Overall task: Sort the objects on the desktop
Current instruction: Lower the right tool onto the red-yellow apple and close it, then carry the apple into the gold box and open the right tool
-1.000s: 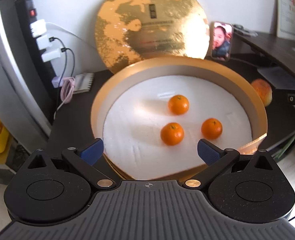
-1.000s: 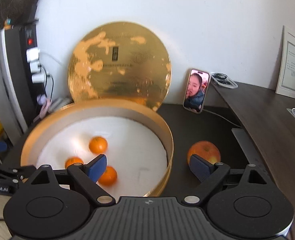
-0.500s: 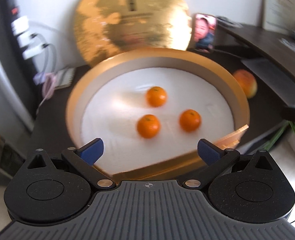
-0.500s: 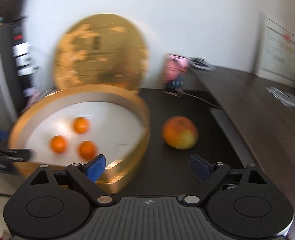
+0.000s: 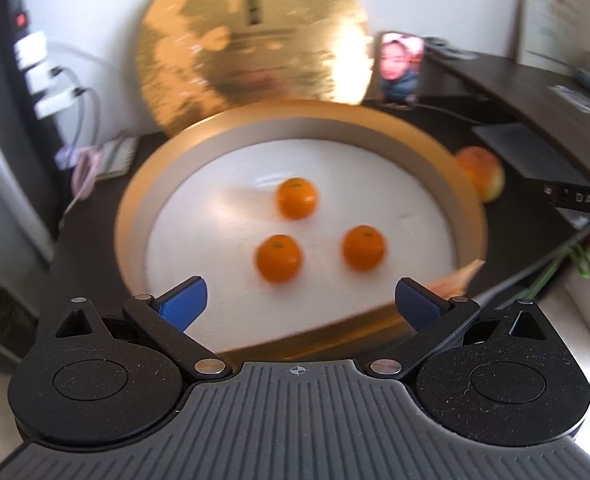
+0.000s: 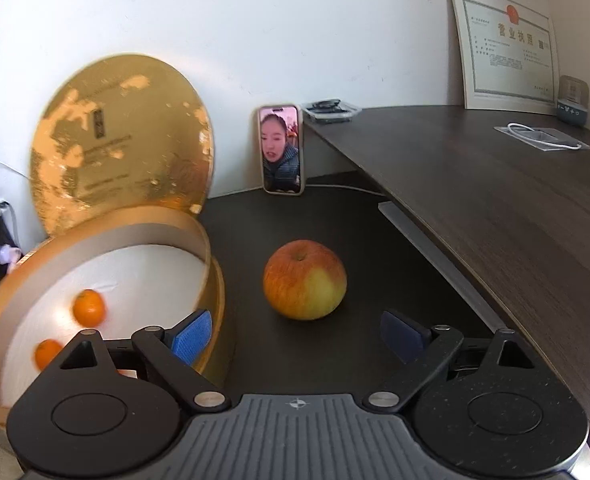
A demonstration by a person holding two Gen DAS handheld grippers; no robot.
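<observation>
On the dark desk, the round gold box holds three tangerines ahead of the spread, empty left gripper, while the apple lies just beside the box, centred ahead of the spread, empty right gripper.

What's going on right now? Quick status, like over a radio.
Both grippers open, empty: left gripper, right gripper. Apple on desk ahead of right gripper, outside gold box. Path clear.
</observation>
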